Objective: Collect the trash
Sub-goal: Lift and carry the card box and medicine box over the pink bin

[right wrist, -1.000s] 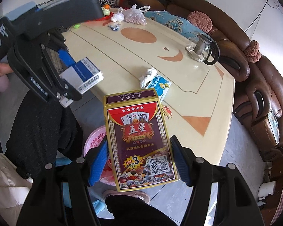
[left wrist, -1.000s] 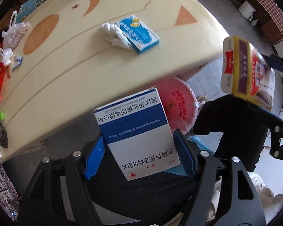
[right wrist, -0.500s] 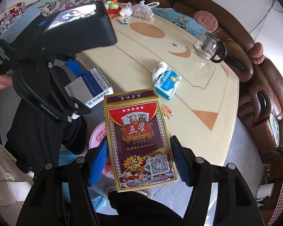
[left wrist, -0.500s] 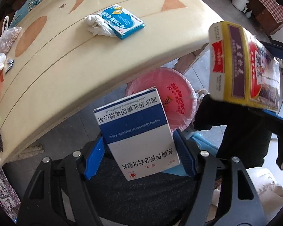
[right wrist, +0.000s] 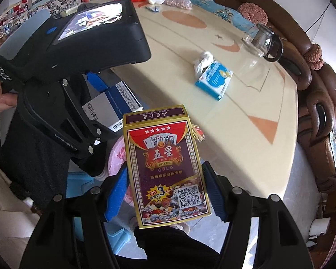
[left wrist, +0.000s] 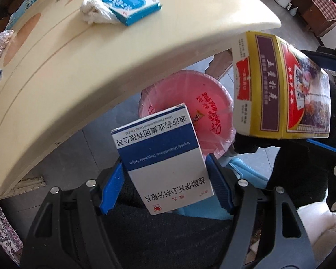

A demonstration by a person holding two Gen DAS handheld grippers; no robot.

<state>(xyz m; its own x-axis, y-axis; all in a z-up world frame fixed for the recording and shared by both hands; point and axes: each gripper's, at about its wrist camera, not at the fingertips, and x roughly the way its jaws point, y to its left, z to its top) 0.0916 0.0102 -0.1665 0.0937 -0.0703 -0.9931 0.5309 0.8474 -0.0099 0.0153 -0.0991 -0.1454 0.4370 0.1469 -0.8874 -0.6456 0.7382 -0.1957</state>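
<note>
Now, with left gripper (left wrist: 165, 177) clamping the medicine box (left wrist: 161, 161) and right gripper (right wrist: 165, 190) clamping the card box (right wrist: 165, 165), centre each over the pink-lined bin (left wrist: 212, 103) before letting go.

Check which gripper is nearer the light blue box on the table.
Cannot tell. The left gripper and right gripper both hang off the table's edge above the pink bin, apart from the light blue box.

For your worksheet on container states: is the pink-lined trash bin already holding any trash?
Appears empty: only bare pink liner shows inside the trash bin, though boxes hide part.
</note>
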